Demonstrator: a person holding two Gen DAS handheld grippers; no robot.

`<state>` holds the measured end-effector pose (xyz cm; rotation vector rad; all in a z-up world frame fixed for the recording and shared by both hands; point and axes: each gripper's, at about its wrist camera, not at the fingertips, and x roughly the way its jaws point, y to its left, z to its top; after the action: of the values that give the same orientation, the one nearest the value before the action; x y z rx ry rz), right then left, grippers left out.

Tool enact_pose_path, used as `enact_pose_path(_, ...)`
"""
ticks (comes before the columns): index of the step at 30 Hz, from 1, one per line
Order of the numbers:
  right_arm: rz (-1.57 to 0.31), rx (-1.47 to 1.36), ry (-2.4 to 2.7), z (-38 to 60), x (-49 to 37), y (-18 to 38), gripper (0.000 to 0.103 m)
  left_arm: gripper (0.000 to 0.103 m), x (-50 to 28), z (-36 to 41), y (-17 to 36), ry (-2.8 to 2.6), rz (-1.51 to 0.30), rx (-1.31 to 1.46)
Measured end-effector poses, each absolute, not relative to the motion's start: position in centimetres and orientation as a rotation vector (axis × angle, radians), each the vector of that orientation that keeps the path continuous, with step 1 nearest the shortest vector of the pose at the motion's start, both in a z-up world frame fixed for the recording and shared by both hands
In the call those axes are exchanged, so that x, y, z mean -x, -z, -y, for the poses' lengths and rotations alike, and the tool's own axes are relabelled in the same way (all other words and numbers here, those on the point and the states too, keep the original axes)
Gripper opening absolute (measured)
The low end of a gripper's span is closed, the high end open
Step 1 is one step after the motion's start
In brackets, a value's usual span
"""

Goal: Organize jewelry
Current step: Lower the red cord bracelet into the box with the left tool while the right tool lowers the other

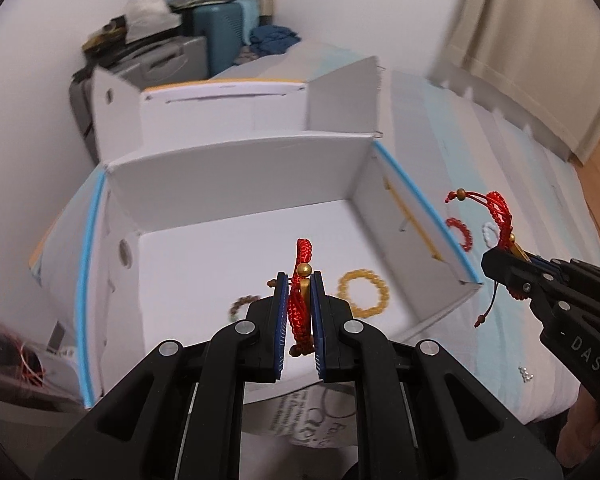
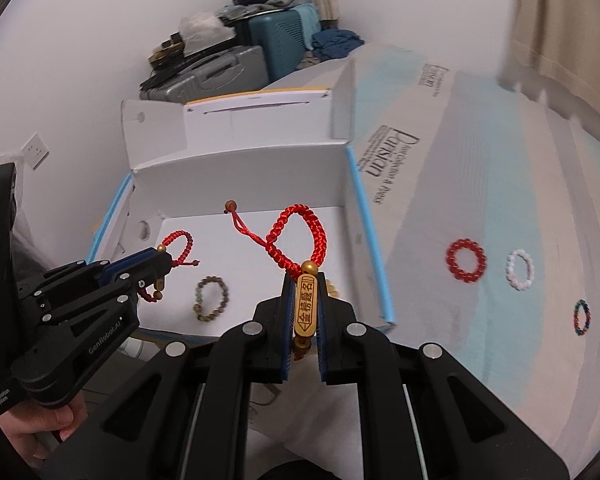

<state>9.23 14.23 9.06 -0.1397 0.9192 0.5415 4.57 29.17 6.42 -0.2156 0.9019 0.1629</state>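
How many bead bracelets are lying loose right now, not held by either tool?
5. In the box: a yellow bracelet and a brown bracelet. On the bedspread: a red bracelet, a white bracelet and a multicoloured bracelet. Others may be hidden behind the tools.

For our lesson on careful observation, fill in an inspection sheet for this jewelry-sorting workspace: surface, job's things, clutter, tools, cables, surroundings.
Surface: pale striped bed cover with printed lettering.
Job's things: open white box on the bed; yellow bead bracelet and brown bead bracelet lie inside it; red bead bracelet, white bead bracelet and multicolour bead bracelet lie on the cover outside it.
Clutter: small silver trinket on the cover.
Tools: left tool shut on a red cord bracelet above the box; right tool shut on a second red cord bracelet by its gold tag.
Cables: nothing seen.
Surroundings: suitcases piled with clothes, curtain, wall socket.
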Motion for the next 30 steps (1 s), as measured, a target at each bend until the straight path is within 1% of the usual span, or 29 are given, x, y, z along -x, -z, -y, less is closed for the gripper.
enact_pose_path(14,-0.991,0.191,-0.593,-20.3,-9.6,-6.1,0.009,0.011,-3.8,-34.2,-3.7,-0.246,-0.965,0.271)
enact_pose_path(25,-1.049,0.203,-0.585,-21.9,-10.7,-4.2,0.009,0.011,-4.4,-35.3,-1.9,-0.256,-1.008,0.291)
enact_pose_path(27,-1.052,0.201,-0.586,-22.1,-10.8,-4.1,0.011,0.011,-4.5,-35.4,-1.8,-0.253,-1.013,0.291)
enact_pose_path(30,-1.052,0.199,-0.585,-22.2,-10.9,-4.1,0.011,0.011,-4.6,-35.3,-1.7,-0.256,-1.015,0.288)
